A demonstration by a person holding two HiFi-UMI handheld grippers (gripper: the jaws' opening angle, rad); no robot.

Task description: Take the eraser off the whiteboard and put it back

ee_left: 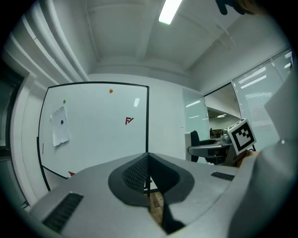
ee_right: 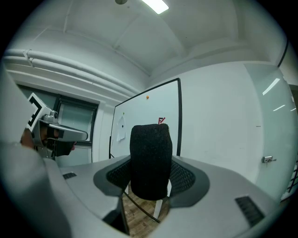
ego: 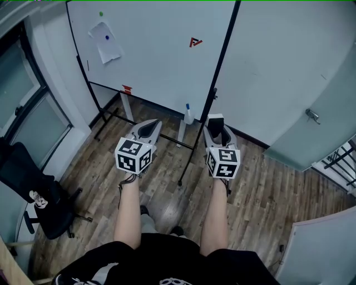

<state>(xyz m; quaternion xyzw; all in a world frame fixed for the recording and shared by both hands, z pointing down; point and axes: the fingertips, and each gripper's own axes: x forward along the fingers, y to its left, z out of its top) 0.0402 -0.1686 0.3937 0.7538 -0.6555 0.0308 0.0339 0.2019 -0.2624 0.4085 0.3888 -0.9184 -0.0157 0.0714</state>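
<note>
The whiteboard stands on a wheeled frame ahead of me, also seen in the left gripper view as the whiteboard. The eraser, black felt facing the camera, stands upright between the jaws of my right gripper, which is shut on it. From above, the eraser shows a white back just ahead of the right gripper, short of the board's right edge. My left gripper is shut with nothing in it, its tips meeting in the left gripper view. Both point level toward the board.
A paper sheet, a green magnet and a red mark are on the board. A blue-capped marker stands at its lower edge. A black office chair is at the left, a door handle at the right.
</note>
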